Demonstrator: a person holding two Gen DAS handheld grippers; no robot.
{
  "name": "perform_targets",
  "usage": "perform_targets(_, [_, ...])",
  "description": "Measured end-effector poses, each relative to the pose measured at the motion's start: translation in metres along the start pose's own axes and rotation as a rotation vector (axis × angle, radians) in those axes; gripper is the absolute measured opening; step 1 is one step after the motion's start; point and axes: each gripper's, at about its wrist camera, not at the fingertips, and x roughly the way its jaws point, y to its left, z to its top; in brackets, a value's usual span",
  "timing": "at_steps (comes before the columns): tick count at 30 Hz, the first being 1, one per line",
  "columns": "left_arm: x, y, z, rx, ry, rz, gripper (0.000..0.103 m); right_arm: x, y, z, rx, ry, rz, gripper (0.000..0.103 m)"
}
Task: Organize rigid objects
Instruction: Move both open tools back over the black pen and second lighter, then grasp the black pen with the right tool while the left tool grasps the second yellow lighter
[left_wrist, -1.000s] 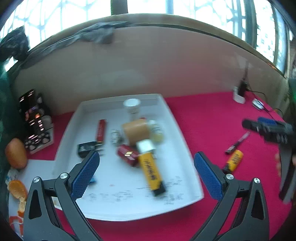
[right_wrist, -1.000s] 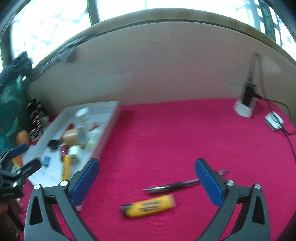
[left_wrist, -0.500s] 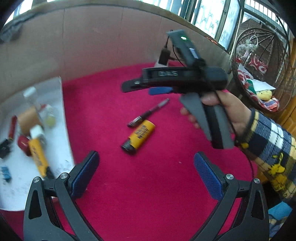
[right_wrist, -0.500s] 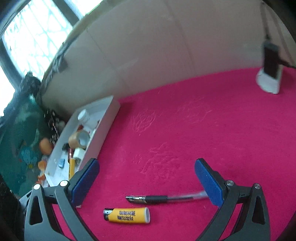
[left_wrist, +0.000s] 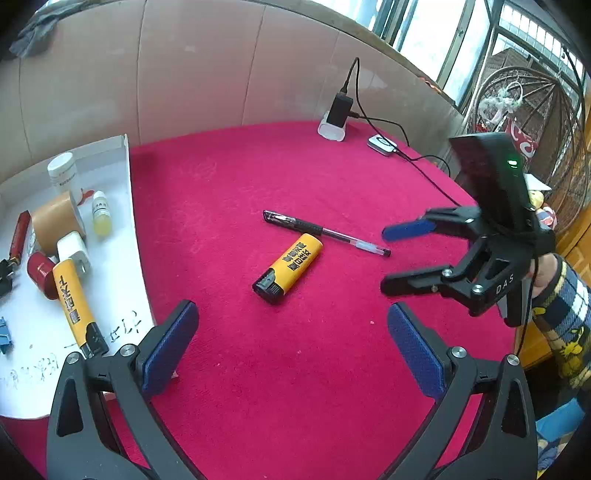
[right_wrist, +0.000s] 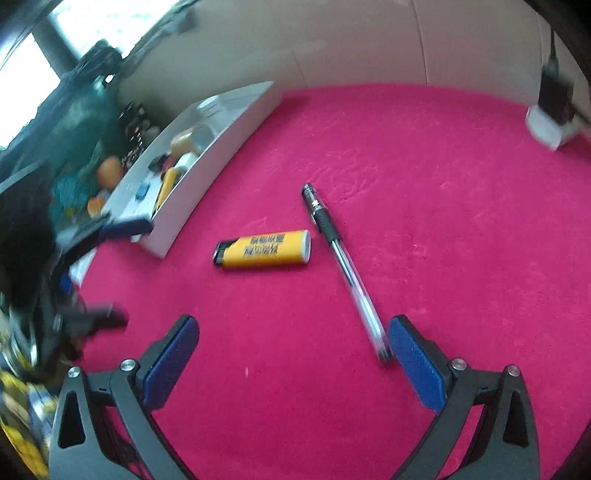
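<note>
A yellow lighter (left_wrist: 288, 267) (right_wrist: 264, 248) and a black-and-clear pen (left_wrist: 325, 232) (right_wrist: 341, 266) lie side by side on the red cloth. My left gripper (left_wrist: 290, 310) hovers open just short of the lighter with nothing in it. It appears blurred at the left edge of the right wrist view (right_wrist: 135, 273). My right gripper (right_wrist: 291, 325) (left_wrist: 388, 260) is wide, its jaws closing. The pen's clear end lies just inside its right pad, and I see no contact. A white tray (left_wrist: 127, 177) (right_wrist: 221, 147) at the left holds several objects, among them another yellow lighter (left_wrist: 74, 302).
Also in the tray are a tape roll (left_wrist: 55, 221), a white bottle (left_wrist: 62, 173) and a small yellow bottle (left_wrist: 99, 214). A black charger (left_wrist: 338, 107) and a white device (left_wrist: 382, 142) with a cable sit at the back. A beige wall stands behind, with an orange (right_wrist: 110, 170) beyond the tray.
The left wrist view swung from the tray to the lighter and pen. The right gripper came down from above the pen to just right of it, and lighter and pen now look closer.
</note>
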Motion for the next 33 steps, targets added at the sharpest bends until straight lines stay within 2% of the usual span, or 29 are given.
perform_targets(3, [0.003,-0.005,0.004,0.04,0.01,0.042,0.103,-0.003,-0.002,0.009,-0.051,-0.05,-0.125,0.086])
perform_targets(5, [0.006,-0.007,0.006,0.083,0.028,0.067,0.103,0.007,-0.007,0.016,-0.068,-0.042,-0.154,0.063])
perform_targets(8, [0.016,-0.017,0.01,0.161,0.067,0.09,0.103,0.035,-0.002,0.022,-0.136,0.021,-0.193,0.048])
perform_targets(11, [0.03,-0.024,0.016,0.2,0.096,0.084,0.102,0.041,0.002,0.024,-0.172,0.009,-0.209,0.046])
perform_targets(16, [0.062,-0.026,0.027,0.183,0.149,0.067,0.098,0.039,0.002,0.023,-0.2,-0.002,-0.233,0.037])
perform_targets(17, [0.065,-0.027,0.028,0.185,0.15,0.074,0.098,0.037,0.001,0.021,-0.199,-0.001,-0.232,0.028])
perform_targets(18, [0.069,-0.027,0.03,0.19,0.151,0.082,0.098,0.035,0.001,0.019,-0.197,0.0,-0.238,0.024])
perform_targets(19, [0.071,-0.027,0.032,0.192,0.152,0.082,0.098,0.033,0.0,0.017,-0.199,0.001,-0.253,0.01])
perform_targets(20, [0.073,-0.027,0.034,0.194,0.152,0.081,0.098,0.03,-0.001,0.012,-0.196,0.002,-0.267,0.006])
perform_targets(24, [0.077,-0.025,0.032,0.217,0.182,0.084,0.098,0.013,-0.006,-0.005,-0.144,0.005,-0.268,0.006])
perform_targets(26, [0.086,-0.022,0.027,0.22,0.232,0.104,0.098,0.006,-0.007,-0.015,-0.117,-0.001,-0.275,0.006])
perform_targets(27, [0.087,-0.02,0.023,0.228,0.233,0.118,0.096,0.004,-0.006,-0.017,-0.105,-0.007,-0.28,0.006])
perform_targets(30, [0.082,-0.021,0.019,0.238,0.221,0.122,0.086,0.001,-0.006,-0.023,-0.065,-0.029,-0.284,0.006])
perform_targets(31, [0.081,-0.022,0.019,0.245,0.217,0.122,0.074,0.002,-0.006,-0.023,-0.058,-0.035,-0.285,0.006])
perform_targets(32, [0.08,-0.022,0.021,0.251,0.216,0.125,0.067,0.002,-0.007,-0.023,-0.047,-0.042,-0.287,0.006])
perform_targets(33, [0.079,-0.022,0.022,0.254,0.219,0.122,0.051,0.001,-0.007,-0.023,-0.035,-0.048,-0.286,0.006])
